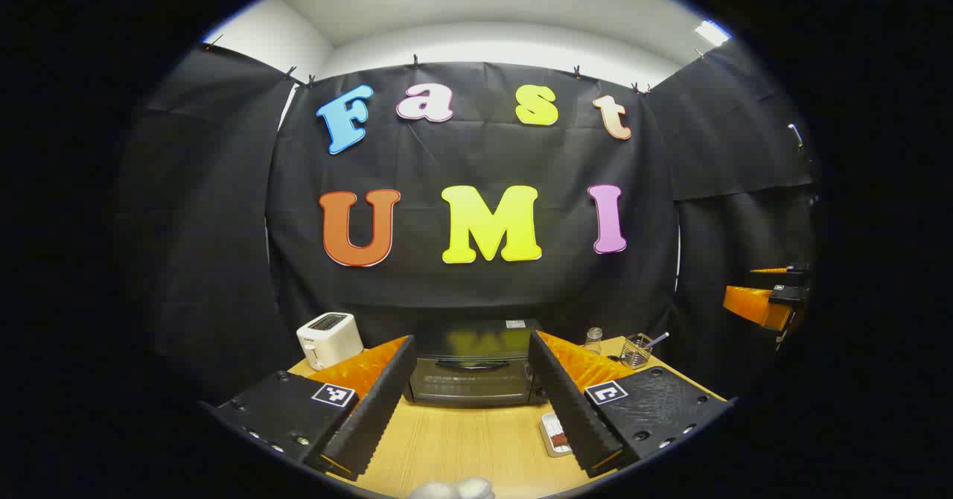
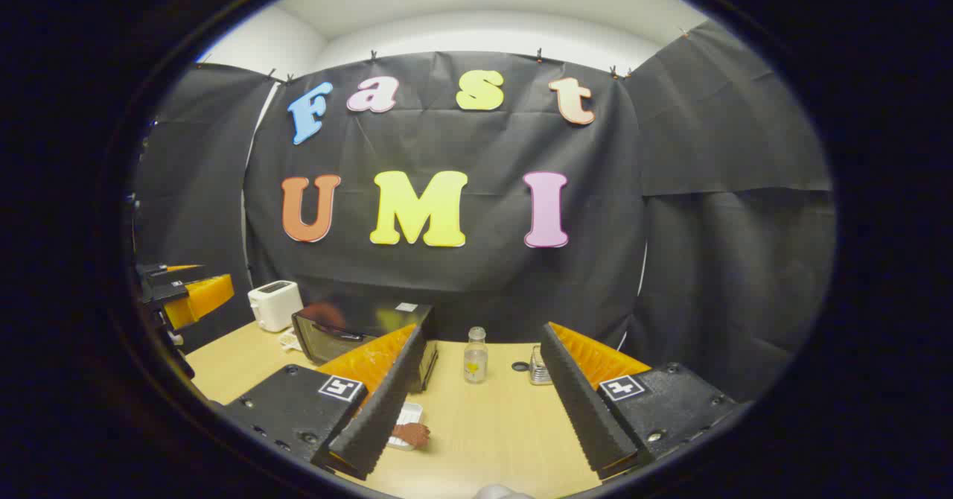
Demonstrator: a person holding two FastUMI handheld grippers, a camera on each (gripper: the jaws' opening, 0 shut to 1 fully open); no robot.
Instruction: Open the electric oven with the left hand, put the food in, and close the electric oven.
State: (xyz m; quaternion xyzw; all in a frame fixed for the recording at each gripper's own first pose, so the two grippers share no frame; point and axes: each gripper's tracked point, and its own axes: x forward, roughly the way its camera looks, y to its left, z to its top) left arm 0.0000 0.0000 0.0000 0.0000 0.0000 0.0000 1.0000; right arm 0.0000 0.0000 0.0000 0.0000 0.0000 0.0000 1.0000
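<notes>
- Orange-backed, black-faced fingers of the left gripper (image 1: 469, 409) stand wide apart with nothing between them, held above the desk (image 1: 461, 439) and aimed straight at the oven, which fits the job of opening it with this hand.
- Pale wood desk runs under both grippers; the right gripper (image 2: 484, 402) also hangs over it with its fingers spread and empty, likely waiting for its turn at the food.
- A white tray (image 2: 406, 417) lies flat on the desk near the right gripper's left finger, with a reddish-brown piece of food (image 2: 412, 433) on its near end. In the left gripper view the same tray (image 1: 555, 433) shows just beside that gripper's right finger, in front of the oven and a little to its right, so handy for loading.
- The electric oven (image 1: 473, 372), black, sits at the back of the desk against the booth cloth. Its door looks shut, handle (image 1: 473, 365) running across the top of the glass. Task not yet begun, by my reading.
- A white toaster (image 1: 329, 339) stands left of the oven; a small clear bottle (image 2: 475, 355) and a wire holder (image 1: 636, 350) stand to its right, apart from the tray.
- Far right in the left gripper view, the right gripper (image 1: 767, 302) shows, held well off to the side.
</notes>
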